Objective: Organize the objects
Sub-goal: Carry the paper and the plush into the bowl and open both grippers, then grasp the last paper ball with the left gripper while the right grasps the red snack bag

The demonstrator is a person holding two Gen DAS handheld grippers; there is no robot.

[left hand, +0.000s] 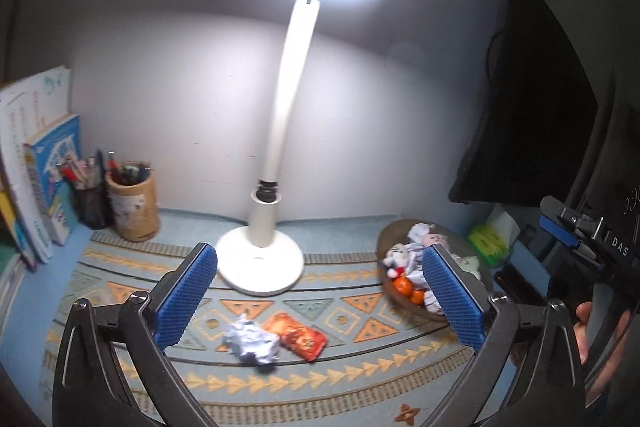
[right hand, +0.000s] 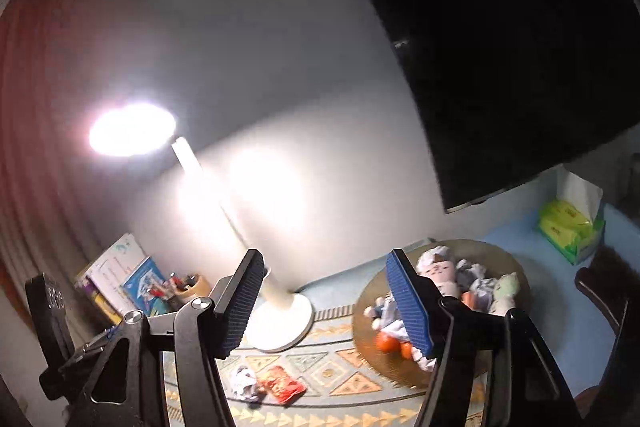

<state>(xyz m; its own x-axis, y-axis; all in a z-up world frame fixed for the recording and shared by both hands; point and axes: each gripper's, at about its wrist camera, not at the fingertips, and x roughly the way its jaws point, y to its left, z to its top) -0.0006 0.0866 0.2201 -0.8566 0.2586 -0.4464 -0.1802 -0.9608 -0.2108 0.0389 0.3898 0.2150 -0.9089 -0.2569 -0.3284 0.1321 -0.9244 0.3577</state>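
Left wrist: my left hand-held gripper [left hand: 320, 301] is spread wide, empty, above crumpled paper [left hand: 251, 341] touching red packet [left hand: 297, 335] on the mat [left hand: 372, 363]. Packet's long axis runs diagonally, near-right to far-left. Right hand-held gripper [right hand: 325, 301] also open, empty; its finger [right hand: 410, 301] hides part of the bowl [right hand: 500, 259].

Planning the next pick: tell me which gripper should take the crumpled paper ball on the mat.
Left, probably. The left gripper is open with the crumpled paper ball lying almost centred between its fingers. The right gripper, also open, faces the bowl instead.

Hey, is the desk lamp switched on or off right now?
On. The desk lamp head glows bright white in both wrist views and throws a bright patch on the wall behind it.
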